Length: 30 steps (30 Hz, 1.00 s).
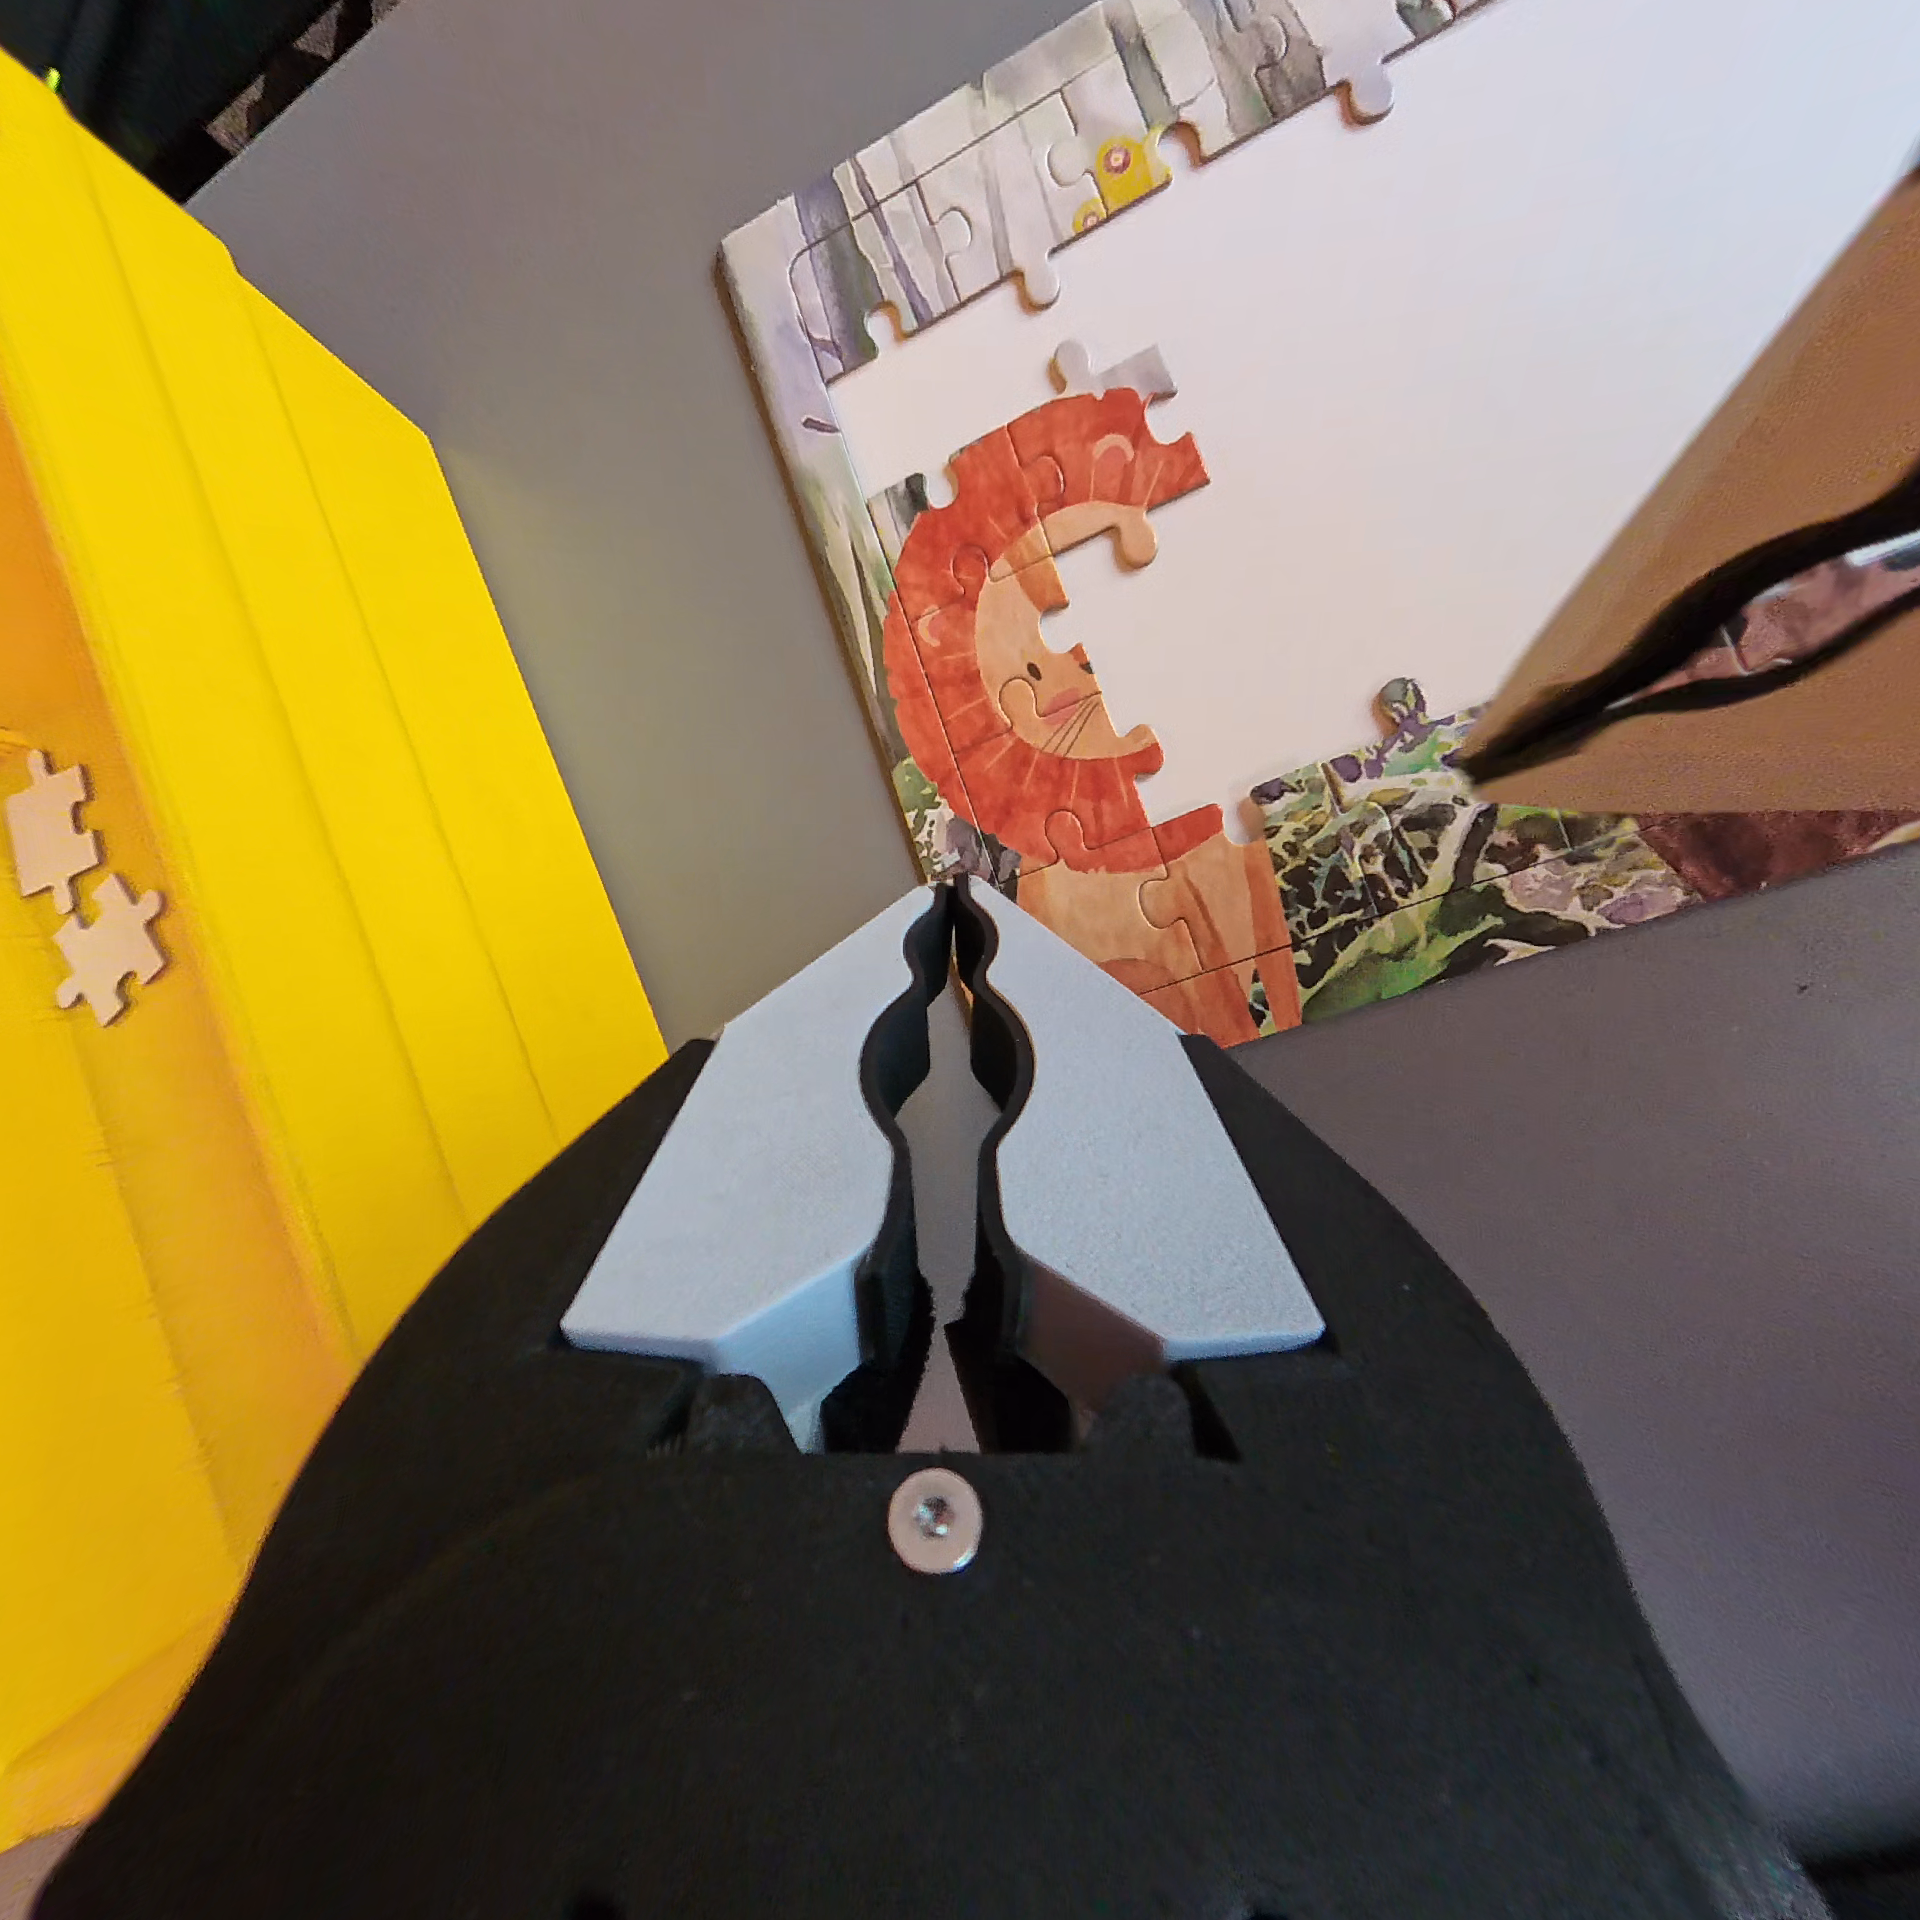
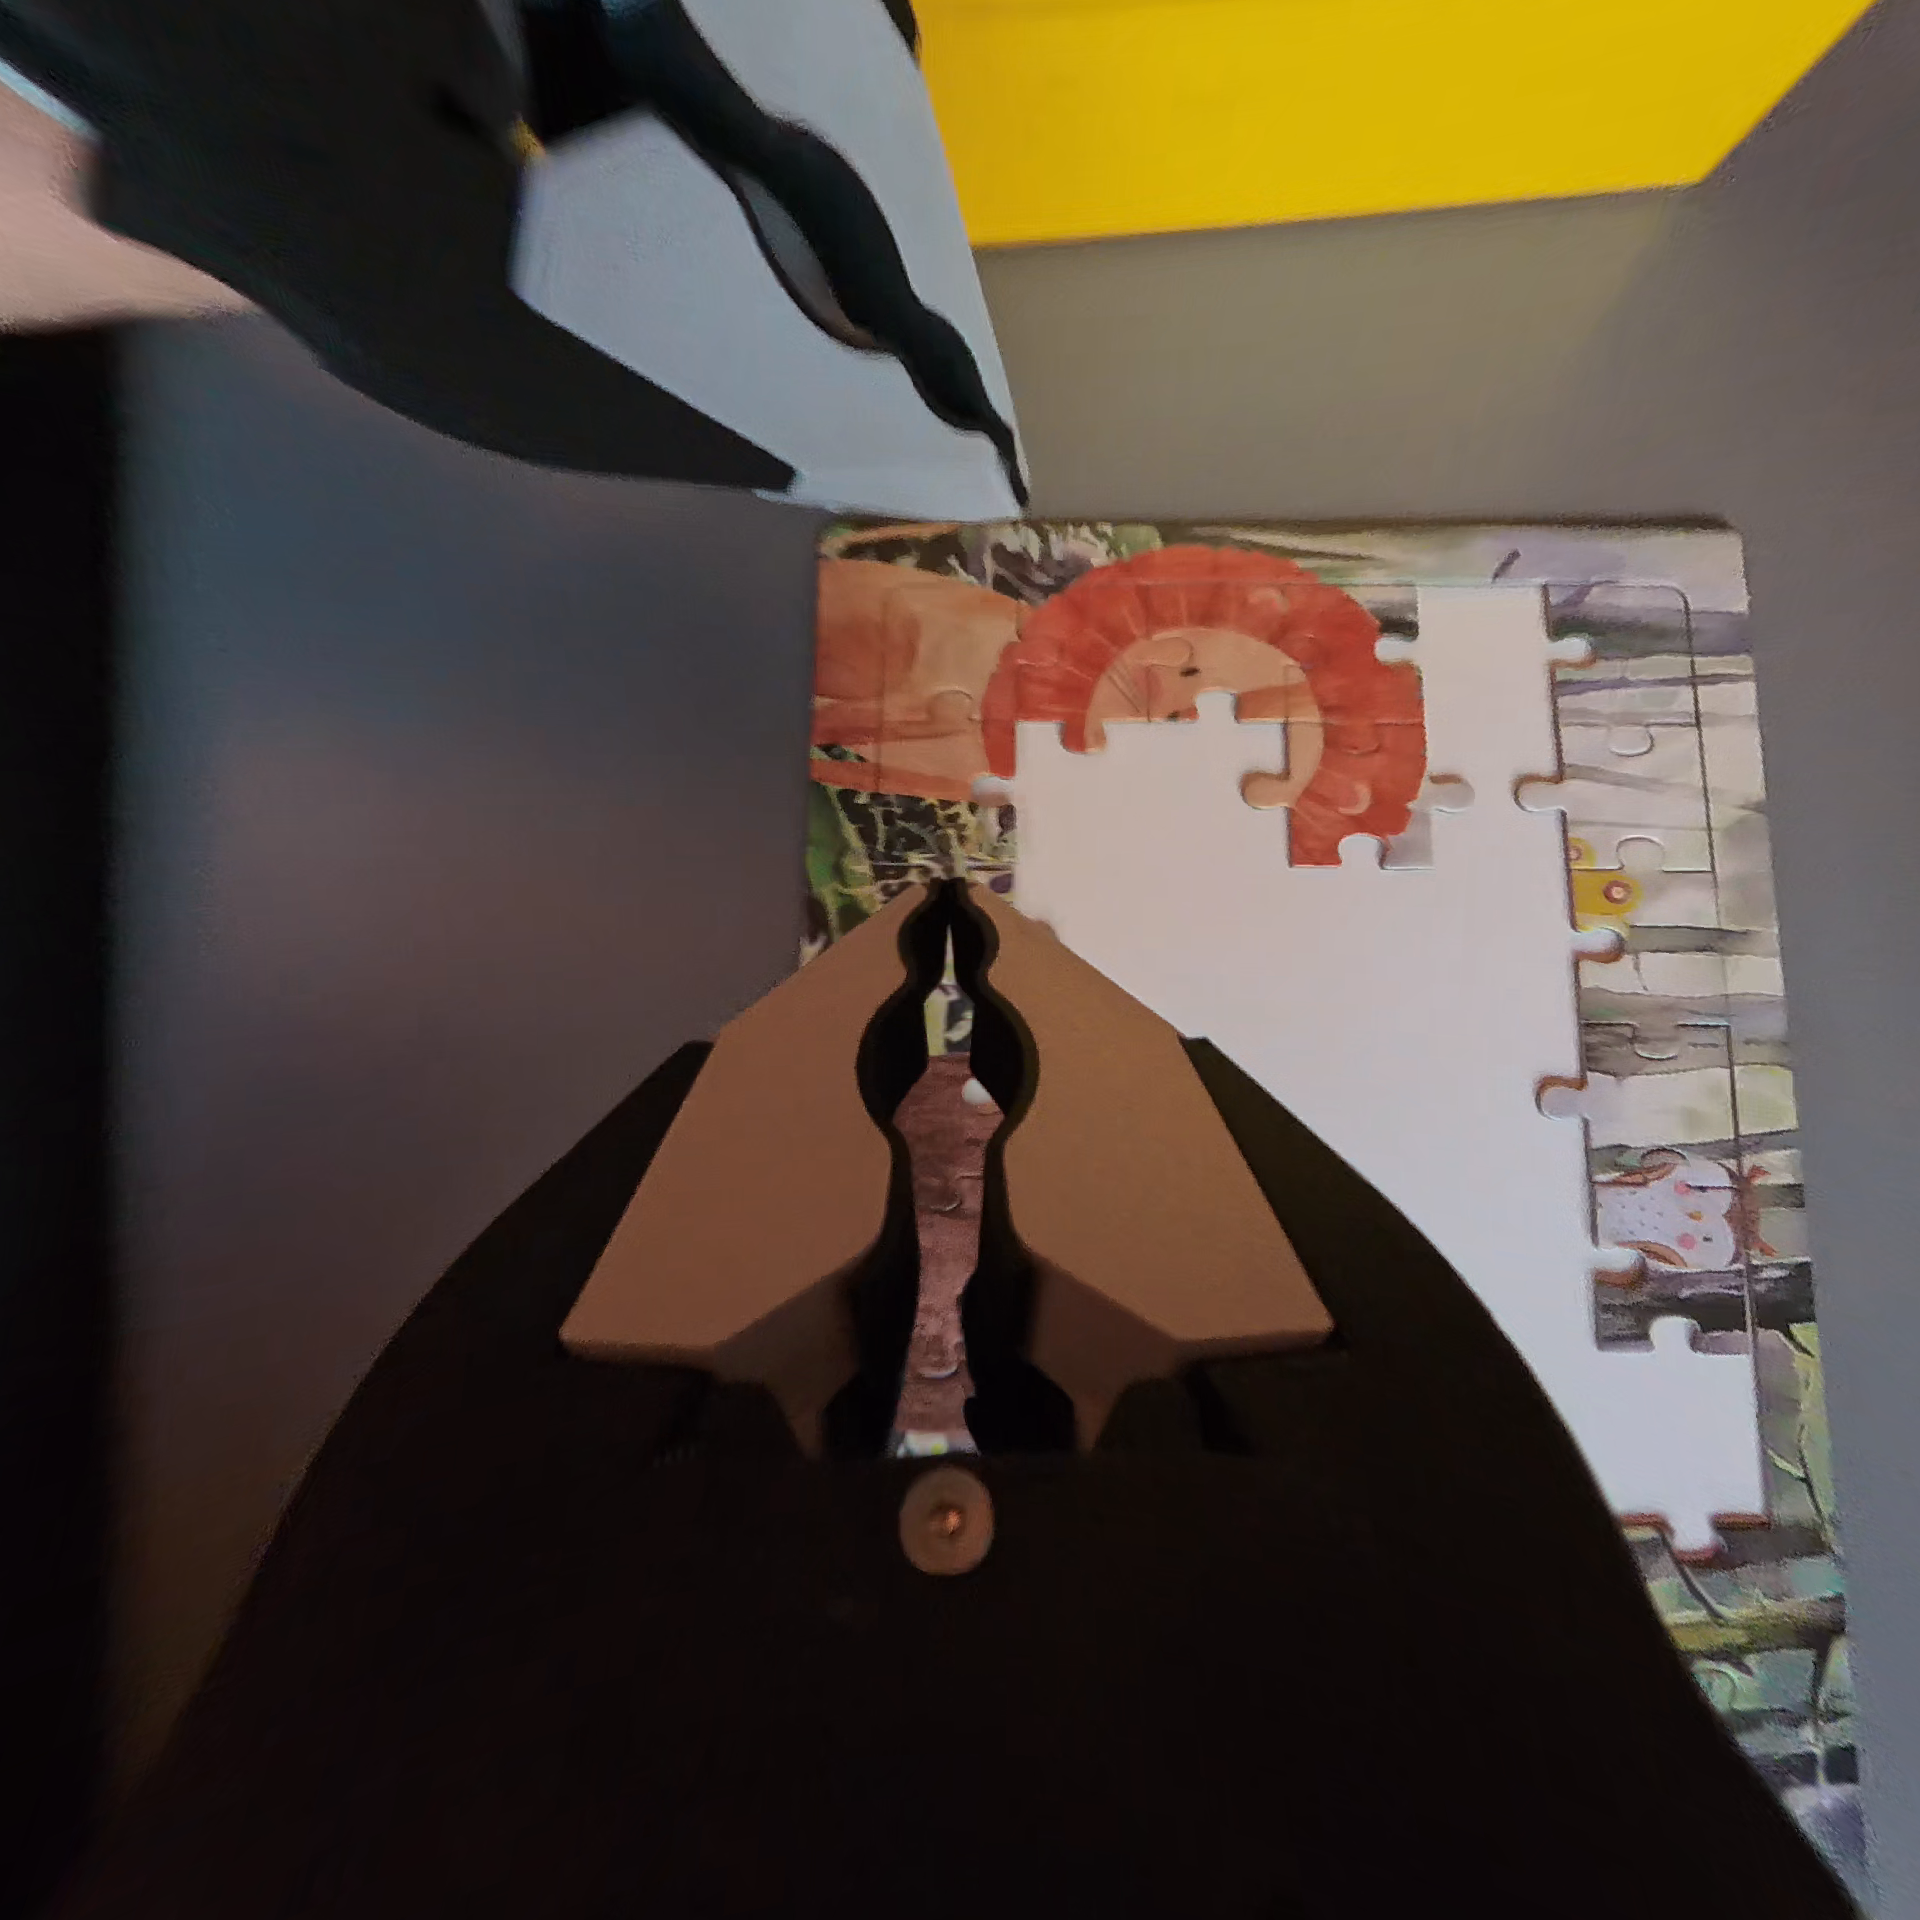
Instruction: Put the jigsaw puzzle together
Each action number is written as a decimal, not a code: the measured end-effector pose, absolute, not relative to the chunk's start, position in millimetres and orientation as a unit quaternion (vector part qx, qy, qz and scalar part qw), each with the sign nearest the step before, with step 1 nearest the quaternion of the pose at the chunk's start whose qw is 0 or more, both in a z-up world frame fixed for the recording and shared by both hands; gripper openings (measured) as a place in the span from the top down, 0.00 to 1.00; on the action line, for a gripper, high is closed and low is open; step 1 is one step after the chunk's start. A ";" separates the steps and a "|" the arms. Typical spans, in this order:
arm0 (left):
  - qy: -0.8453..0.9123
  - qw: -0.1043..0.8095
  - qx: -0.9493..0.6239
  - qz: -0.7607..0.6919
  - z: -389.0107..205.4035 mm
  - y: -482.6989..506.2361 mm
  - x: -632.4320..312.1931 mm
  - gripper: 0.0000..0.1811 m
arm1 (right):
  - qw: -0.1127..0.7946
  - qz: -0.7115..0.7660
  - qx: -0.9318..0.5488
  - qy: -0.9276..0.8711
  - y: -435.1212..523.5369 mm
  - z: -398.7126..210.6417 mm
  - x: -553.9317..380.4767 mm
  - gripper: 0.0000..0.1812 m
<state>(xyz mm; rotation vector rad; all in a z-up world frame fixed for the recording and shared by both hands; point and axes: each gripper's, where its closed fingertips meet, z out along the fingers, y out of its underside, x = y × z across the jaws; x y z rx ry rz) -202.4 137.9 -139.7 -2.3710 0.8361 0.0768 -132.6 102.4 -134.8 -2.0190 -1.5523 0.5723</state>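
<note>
The jigsaw puzzle board (image 1: 1351, 468) lies on a grey table, with a white unfilled middle. Placed pieces form an orange lion (image 1: 997, 665) and a border of trees and foliage. My left gripper (image 1: 954, 888), with grey fingers, is shut and empty, its tips at the board's near corner by the lion's body. My right gripper (image 2: 951, 891), with brown fingers, is shut with nothing visible between its tips, over the foliage edge of the board (image 2: 1299, 1039). The lion (image 2: 1195, 634) shows beyond it. Each gripper shows in the other's view: the right gripper (image 1: 1475, 771) and the left gripper (image 2: 1016, 494).
A yellow bin (image 1: 260, 727) stands left of the board, with two loose pieces (image 1: 47, 831) (image 1: 109, 945) face down inside. The bin also shows in the right wrist view (image 2: 1351, 104). Bare grey table (image 1: 1558, 1247) surrounds the board. An owl piece (image 2: 1683, 1210) sits in the far border.
</note>
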 end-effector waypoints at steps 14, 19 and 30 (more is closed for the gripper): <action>0.322 0.292 -0.900 -0.037 -146.5 130.9 -184.1 1.00 | 0.258 0.200 -0.752 -0.572 103.8 -157.8 -146.2 1.00; 0.331 0.283 -0.897 -0.077 -150.0 122.9 -170.5 1.00 | 0.258 0.207 -0.749 -0.575 102.2 -160.9 -144.1 1.00; 0.343 0.231 -0.897 -0.156 -159.2 103.4 -148.8 1.00 | 0.289 0.201 -0.749 -0.562 113.2 -160.1 -145.0 1.00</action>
